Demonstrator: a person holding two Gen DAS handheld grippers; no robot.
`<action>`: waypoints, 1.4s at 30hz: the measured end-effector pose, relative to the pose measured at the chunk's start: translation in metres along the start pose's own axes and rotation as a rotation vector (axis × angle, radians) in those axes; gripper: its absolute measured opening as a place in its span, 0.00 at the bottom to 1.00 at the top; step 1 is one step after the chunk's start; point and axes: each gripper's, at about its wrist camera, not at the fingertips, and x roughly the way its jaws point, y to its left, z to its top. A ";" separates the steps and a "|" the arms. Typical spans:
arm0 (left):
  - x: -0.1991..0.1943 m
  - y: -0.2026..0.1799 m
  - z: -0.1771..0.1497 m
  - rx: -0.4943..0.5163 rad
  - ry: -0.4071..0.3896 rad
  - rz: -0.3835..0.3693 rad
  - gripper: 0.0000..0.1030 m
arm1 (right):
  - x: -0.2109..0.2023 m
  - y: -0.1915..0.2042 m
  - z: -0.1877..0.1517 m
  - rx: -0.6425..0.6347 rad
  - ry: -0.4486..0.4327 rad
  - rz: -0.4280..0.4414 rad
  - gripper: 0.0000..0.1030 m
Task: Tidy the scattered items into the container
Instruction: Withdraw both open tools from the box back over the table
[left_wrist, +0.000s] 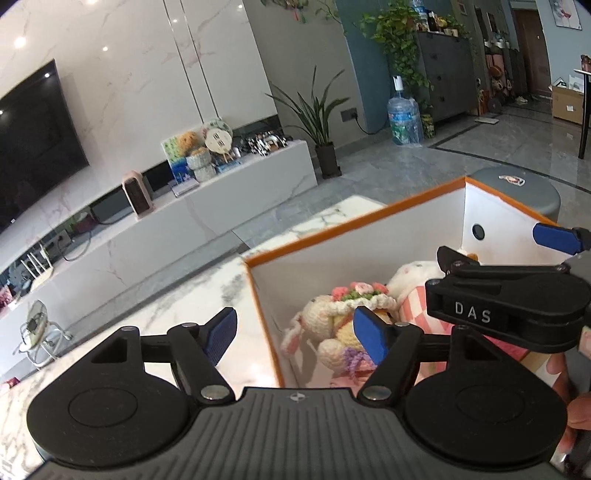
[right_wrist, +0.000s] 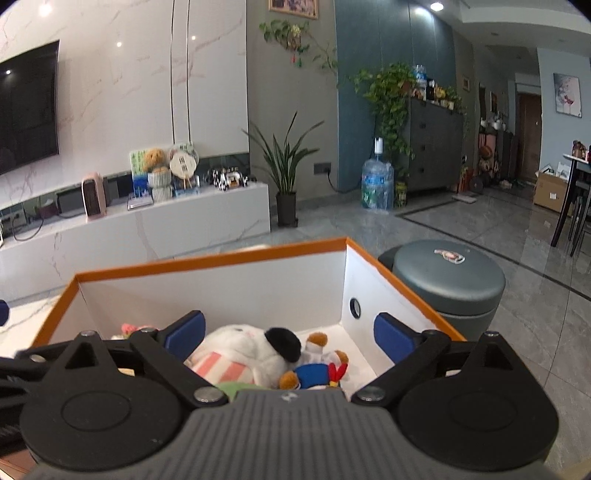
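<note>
A white box with an orange rim (left_wrist: 332, 225) stands on the marble table. Inside lie a crocheted bunny doll (left_wrist: 332, 321) and a white plush with a pink striped patch (left_wrist: 410, 280). My left gripper (left_wrist: 295, 332) is open above the box's left wall, one finger outside and one over the bunny, holding nothing. The right gripper (left_wrist: 487, 242) reaches in from the right. In the right wrist view, the right gripper (right_wrist: 291, 334) stands wide open over the box (right_wrist: 207, 264). Below it lie the white plush (right_wrist: 240, 347) and a small blue and orange toy (right_wrist: 317, 373), neither touched.
The marble table (left_wrist: 177, 306) extends left of the box. A grey round stool (right_wrist: 447, 280) stands right behind the box. A person's hand (left_wrist: 569, 373) shows at the right edge. Farther off are a TV cabinet (right_wrist: 166, 221), a potted plant (right_wrist: 286, 173) and a water bottle (right_wrist: 376, 184).
</note>
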 end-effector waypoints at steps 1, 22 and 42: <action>-0.005 0.002 0.001 0.000 -0.009 0.007 0.80 | -0.003 0.001 0.000 0.001 -0.011 0.001 0.96; -0.108 0.053 -0.019 -0.051 -0.102 0.117 0.83 | -0.111 0.047 0.005 -0.078 -0.075 0.118 0.98; -0.155 0.150 -0.085 -0.301 -0.081 0.210 0.83 | -0.186 0.161 -0.018 -0.406 -0.086 0.305 0.98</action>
